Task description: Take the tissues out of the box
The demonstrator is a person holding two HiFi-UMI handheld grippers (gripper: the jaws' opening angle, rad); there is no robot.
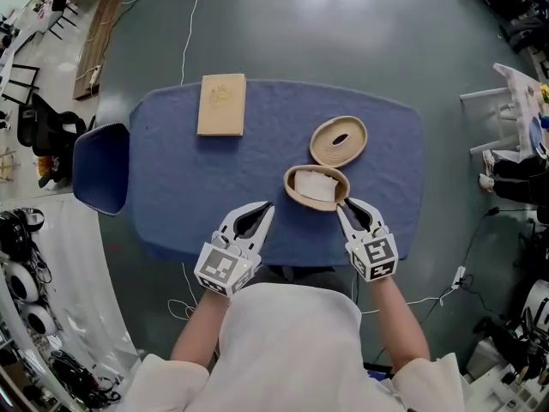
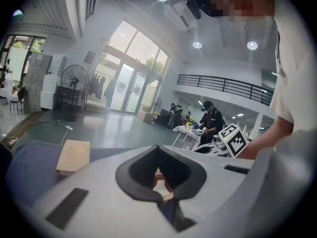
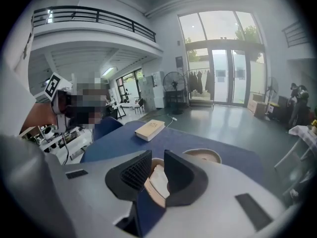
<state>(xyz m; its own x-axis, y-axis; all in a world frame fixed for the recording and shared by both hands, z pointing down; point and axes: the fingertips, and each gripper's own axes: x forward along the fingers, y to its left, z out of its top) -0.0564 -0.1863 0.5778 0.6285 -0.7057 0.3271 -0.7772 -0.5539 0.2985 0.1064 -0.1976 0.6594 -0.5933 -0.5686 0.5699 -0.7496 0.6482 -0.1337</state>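
I hold a gripper in each hand over the near edge of a table draped in a blue cloth (image 1: 171, 187), both pointing away from me and somewhat down. My left gripper (image 1: 268, 205) has its jaws brought together at the tips, with only the hollow between the dark pads left open. Nothing is caught there; through that hollow its own view shows just a scrap of tan wood and blue cloth. It hangs to the left of the tissue box (image 1: 292, 191), near it but not touching. My right gripper (image 1: 345, 204) has its jaws part-way apart, and its tips sit right at the near right rim of the box. In the right gripper view the tan rim and the white tissues (image 1: 316, 185) show in the gap between the two pads, but the pads do not press on them, so this gripper holds nothing. The box is an oval wooden one, open at the top, and it stands just in front of me on the cloth with the tissues folded inside it. Its lid (image 1: 338, 140) — oval too, with a slot in the middle — lies flat on the cloth just beyond the box, towards the right. Farther off on the left lies a flat tan block (image 1: 222, 104), well apart from both. A dark blue chair (image 1: 101, 168) stands against the table's left end.
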